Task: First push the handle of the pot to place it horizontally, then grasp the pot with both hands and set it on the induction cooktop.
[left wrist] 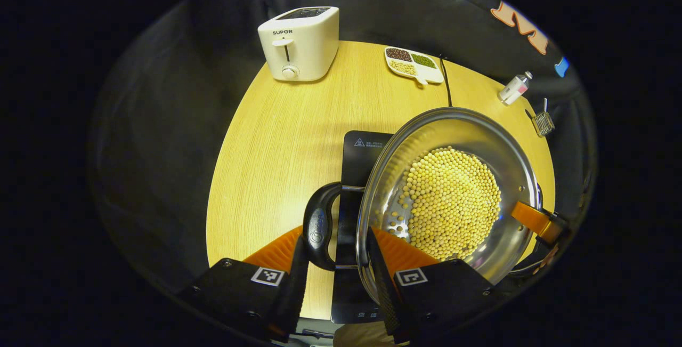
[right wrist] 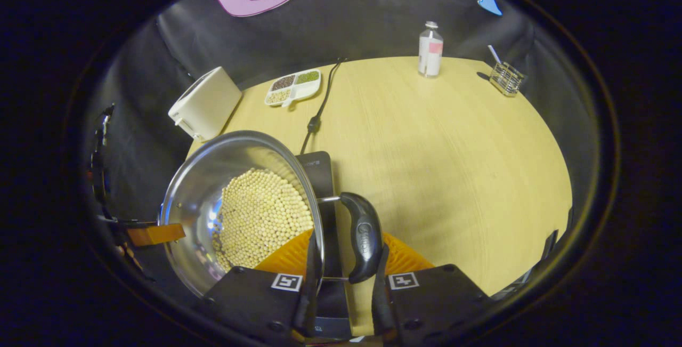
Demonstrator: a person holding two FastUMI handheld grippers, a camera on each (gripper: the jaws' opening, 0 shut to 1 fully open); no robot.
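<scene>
Black hand-held gripper (left wrist: 335, 283) housings, square markers, screws

A staged kitchen set inside a booth. A round wooden table (right wrist: 453, 166) is backed by black cloth. Kitchenware marks the setting: a white toaster (left wrist: 300, 43) at 11 o'clock in the left gripper view, a divided dish of beans (left wrist: 414, 64) at 12 o'clock, an induction cooktop (left wrist: 359, 155) near centre, and a steel pot (left wrist: 453, 198) of pale beans.

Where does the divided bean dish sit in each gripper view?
Left gripper view: the divided bean dish lies at the table's far edge, upper centre, right of the toaster.
Right gripper view: it lies upper left, again right of the toaster.
Shared landmark: the black power cord beside it.
</scene>
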